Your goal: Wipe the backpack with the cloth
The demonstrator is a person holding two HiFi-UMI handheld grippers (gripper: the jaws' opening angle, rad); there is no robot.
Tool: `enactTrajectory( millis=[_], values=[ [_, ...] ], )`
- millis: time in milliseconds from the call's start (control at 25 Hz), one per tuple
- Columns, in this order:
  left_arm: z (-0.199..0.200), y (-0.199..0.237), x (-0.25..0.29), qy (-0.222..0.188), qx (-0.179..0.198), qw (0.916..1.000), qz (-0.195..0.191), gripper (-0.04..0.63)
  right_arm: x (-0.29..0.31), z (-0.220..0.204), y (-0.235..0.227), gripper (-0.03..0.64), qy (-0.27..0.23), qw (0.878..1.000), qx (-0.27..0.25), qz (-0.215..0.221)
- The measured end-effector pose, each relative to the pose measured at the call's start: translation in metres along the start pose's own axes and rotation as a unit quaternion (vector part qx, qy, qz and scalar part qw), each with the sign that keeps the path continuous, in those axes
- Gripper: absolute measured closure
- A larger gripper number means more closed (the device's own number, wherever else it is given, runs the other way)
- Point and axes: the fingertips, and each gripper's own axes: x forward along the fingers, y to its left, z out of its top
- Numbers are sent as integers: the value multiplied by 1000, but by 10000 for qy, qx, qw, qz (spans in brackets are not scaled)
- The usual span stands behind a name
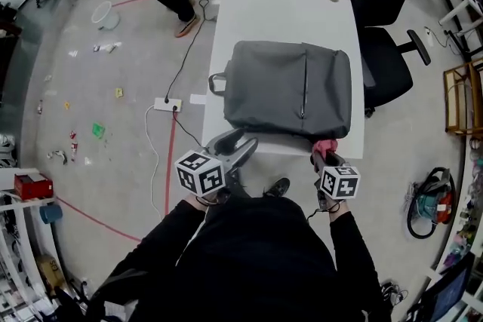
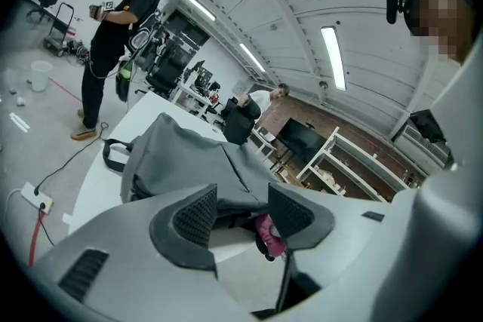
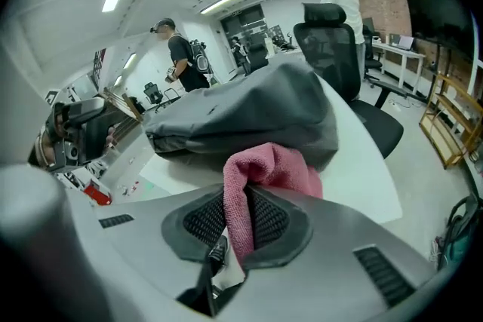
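My left gripper (image 2: 240,213) has its jaws spread wide, with nothing clamped between them. Through the gap I see the near edge of the grey fabric backpack (image 1: 287,90), which lies flat on the white rectangular desk (image 1: 279,7). My right gripper (image 3: 243,219) has its jaws clenched on a fold of the pink terry cloth (image 3: 273,166). The cloth bunches above the jaws, near the backpack's near right corner; I cannot tell whether it touches.

Left gripper (image 1: 232,141) points forward, jaws spread wide with nothing pinched. Right gripper (image 1: 327,156) tilts downward, jaws clamped on the pink cloth (image 3: 273,167).
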Motion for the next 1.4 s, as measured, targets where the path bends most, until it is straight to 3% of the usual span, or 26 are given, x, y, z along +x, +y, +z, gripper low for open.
enactTrajectory(
  millis=[240, 520, 680, 920, 1080, 1240, 1400],
  values=[
    [26, 46, -54, 8, -32, 10000, 56, 368, 55, 4, 118, 550, 333, 9964, -496, 608],
    [56, 98, -80, -50, -54, 10000, -65, 368, 103, 21, 243, 551, 557, 9799, -1303, 1404],
    [60, 113, -83, 79, -4, 9996, -275, 368, 110, 23, 271, 551, 482, 9776, -1324, 1561],
    [62, 105, -57, 351, 158, 9965, -739, 368, 70, 29, 182, 551, 134, 9978, -374, 531],
    [55, 73, -24, 523, 415, 9919, -1081, 368, 29, 34, 93, 551, -163, 9994, 277, -149],
    [50, 42, 11, 604, 610, 9886, -1241, 368, -5, 37, 21, 551, -218, 9985, 254, -445],
    [51, 14, 54, 548, 587, 9907, -1099, 368, -34, 39, -43, 552, -110, 9993, 152, -326]
  ],
)
